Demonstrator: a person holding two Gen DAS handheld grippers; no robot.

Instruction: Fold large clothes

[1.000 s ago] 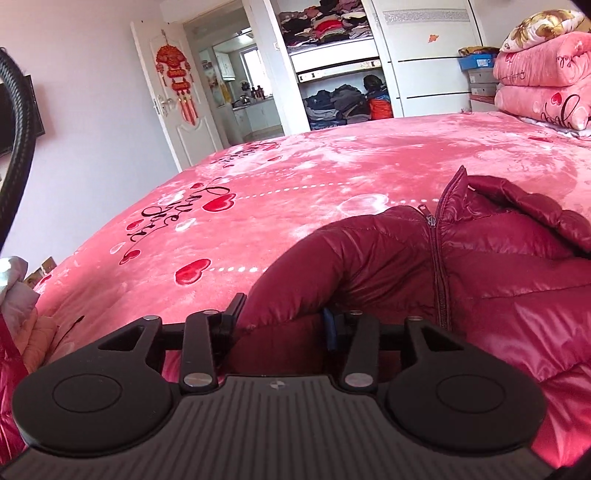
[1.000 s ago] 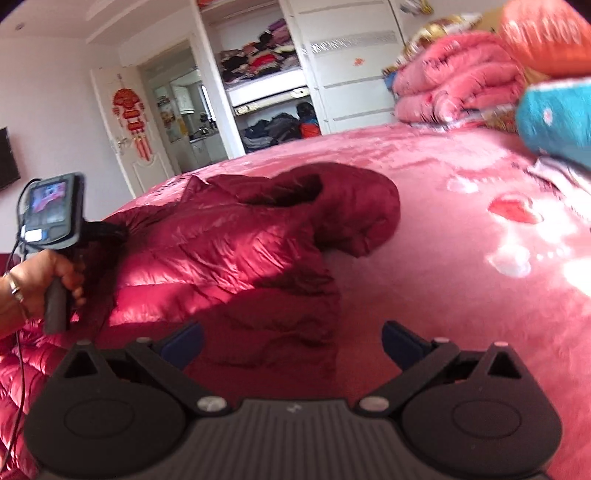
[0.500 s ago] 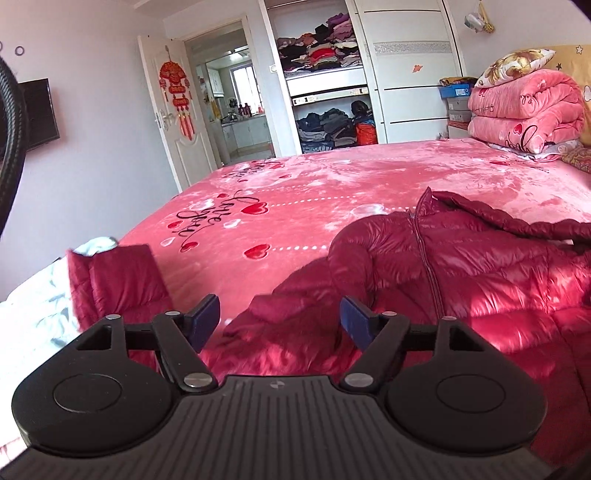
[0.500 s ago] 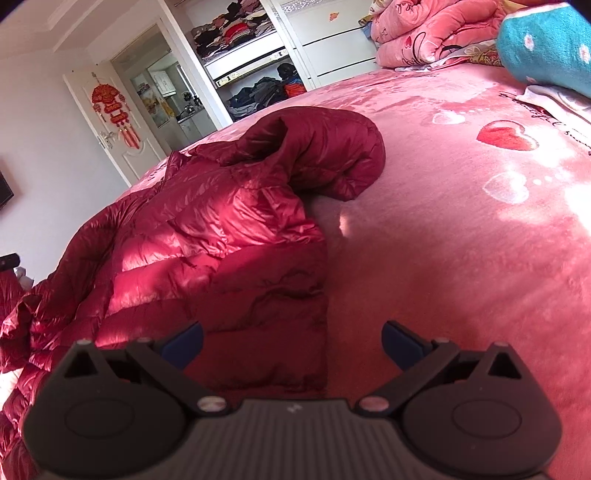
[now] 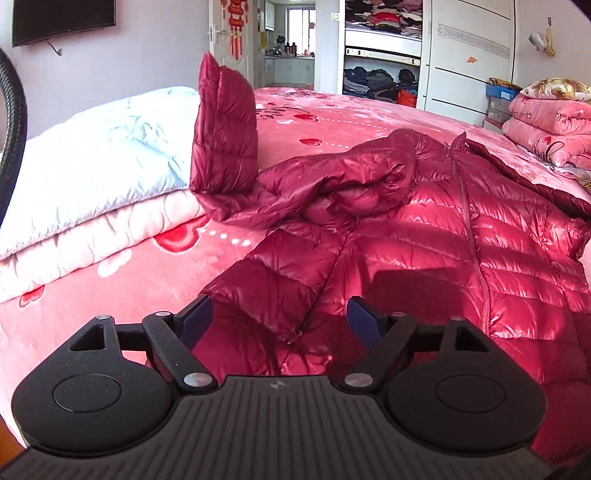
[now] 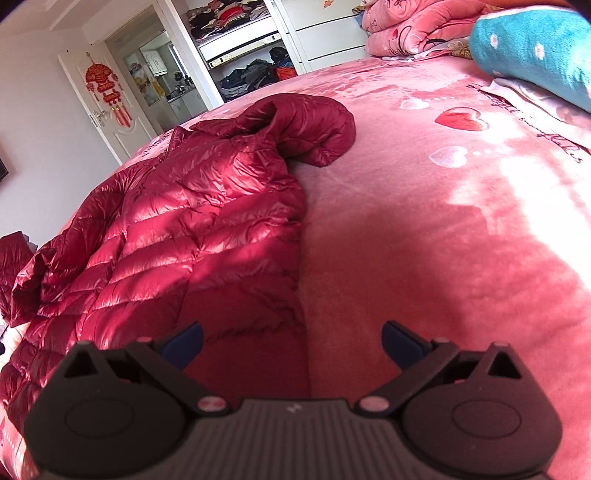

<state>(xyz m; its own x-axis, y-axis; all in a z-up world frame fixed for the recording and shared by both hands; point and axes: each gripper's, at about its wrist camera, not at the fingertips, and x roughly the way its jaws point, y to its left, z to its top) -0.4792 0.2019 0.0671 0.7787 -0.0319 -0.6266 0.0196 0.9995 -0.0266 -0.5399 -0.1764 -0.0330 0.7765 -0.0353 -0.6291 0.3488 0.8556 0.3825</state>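
1. Bedding first, at the far left of the left wrist view: a folded pale blue quilt (image 5: 107, 147) lies on a folded pale pink one (image 5: 92, 240), both on the pink heart-print bedspread (image 5: 122, 291).
2. Against the near end of that stack stands a second dark red puffer garment (image 5: 223, 129), folded into an upright pad, touching the tip of the jacket's sleeve.
3. Next comes the task's garment, a glossy dark red down jacket (image 5: 461, 240), spread front-up on the bedspread with its zipper (image 5: 467, 206) closed; its left sleeve (image 5: 332, 177) is folded inward across the chest and its hem lies nearest the camera.
4. Over that hem, the left gripper (image 5: 279, 317) has its jaws spread apart and grips nothing; the blue pads (image 5: 195, 317) sit just above the fabric, and whether they touch it cannot be told.
5. In the right wrist view the same jacket (image 6: 177, 229) fills the left half, its other sleeve (image 6: 314, 129) bunched near the collar.
6. Straddling the jacket's right edge, the right gripper (image 6: 291, 341) is spread wide and empty, one pad (image 6: 184, 343) over fabric, the other (image 6: 399, 343) over bare bedspread (image 6: 443, 240).
7. Farthest right, a turquoise dotted blanket (image 6: 535, 48) sits in front of stacked pink quilts (image 6: 413, 26).
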